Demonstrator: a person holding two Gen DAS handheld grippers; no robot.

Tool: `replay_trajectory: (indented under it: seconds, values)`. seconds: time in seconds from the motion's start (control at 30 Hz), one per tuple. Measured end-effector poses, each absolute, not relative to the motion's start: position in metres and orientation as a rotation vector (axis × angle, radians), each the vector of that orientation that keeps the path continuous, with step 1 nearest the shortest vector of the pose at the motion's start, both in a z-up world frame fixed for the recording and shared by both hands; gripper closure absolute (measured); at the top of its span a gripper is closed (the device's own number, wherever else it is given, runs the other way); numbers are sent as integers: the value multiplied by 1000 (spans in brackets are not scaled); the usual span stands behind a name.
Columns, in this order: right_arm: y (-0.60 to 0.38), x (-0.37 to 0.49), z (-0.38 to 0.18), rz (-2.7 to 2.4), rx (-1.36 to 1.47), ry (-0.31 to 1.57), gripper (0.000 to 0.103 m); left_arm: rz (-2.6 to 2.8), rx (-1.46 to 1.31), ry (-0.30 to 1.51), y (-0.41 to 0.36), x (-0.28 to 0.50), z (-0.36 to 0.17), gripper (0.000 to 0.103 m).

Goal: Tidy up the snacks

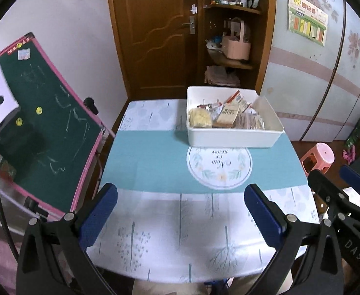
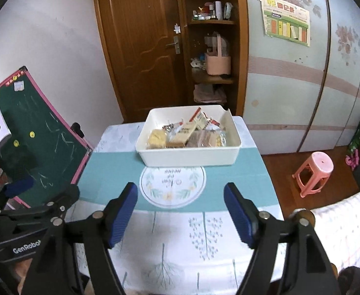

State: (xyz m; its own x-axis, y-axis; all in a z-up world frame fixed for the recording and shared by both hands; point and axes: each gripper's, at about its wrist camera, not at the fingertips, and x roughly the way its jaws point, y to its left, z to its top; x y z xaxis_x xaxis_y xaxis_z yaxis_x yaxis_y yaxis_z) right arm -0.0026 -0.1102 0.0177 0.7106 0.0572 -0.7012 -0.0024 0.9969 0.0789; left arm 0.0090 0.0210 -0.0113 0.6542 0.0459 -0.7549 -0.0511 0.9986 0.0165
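Item: white bin point(image 1: 231, 142), rectangular, open-topped, standing on the far half of the table point(image 1: 155, 221), straddling the edge of the teal band and touching the top of the round printed emblem point(image 1: 219, 166).

Contents: snack packets point(image 1: 226, 116) heaped together inside; a pale yellow crumbly one at the left, tan and brown wrappers in the middle, clear-wrapped ones at the right, red-trimmed ones behind. Individual labels too small to read.

Left gripper point(image 1: 180, 215): blue-padded jaws spread wide, nothing between them, over the near part of the cloth. The bin lies well ahead of it and somewhat to its right.

Right gripper point(image 2: 181, 215): jaws spread, nothing between them, over the near edge of the teal band. The bin lies straight ahead, well apart, beyond the emblem.

Surroundings: green chalkboard point(image 1: 47, 127) with pink frame leaning left of the table; wooden door point(image 2: 140, 46) and corner shelf behind; pink stool point(image 2: 313, 172) on the floor to the right.
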Motion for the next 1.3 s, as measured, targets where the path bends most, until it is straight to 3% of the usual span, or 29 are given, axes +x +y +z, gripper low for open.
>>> replay_trajectory:
  seconds: [0.43, 1.3]
  values:
    - [-111, -30, -12, -27, 85, 852, 21, 79, 4, 849, 15, -18, -24, 0]
    - [-111, -30, -19, -18, 103, 876, 21, 116, -21, 849, 16, -20, -33, 0]
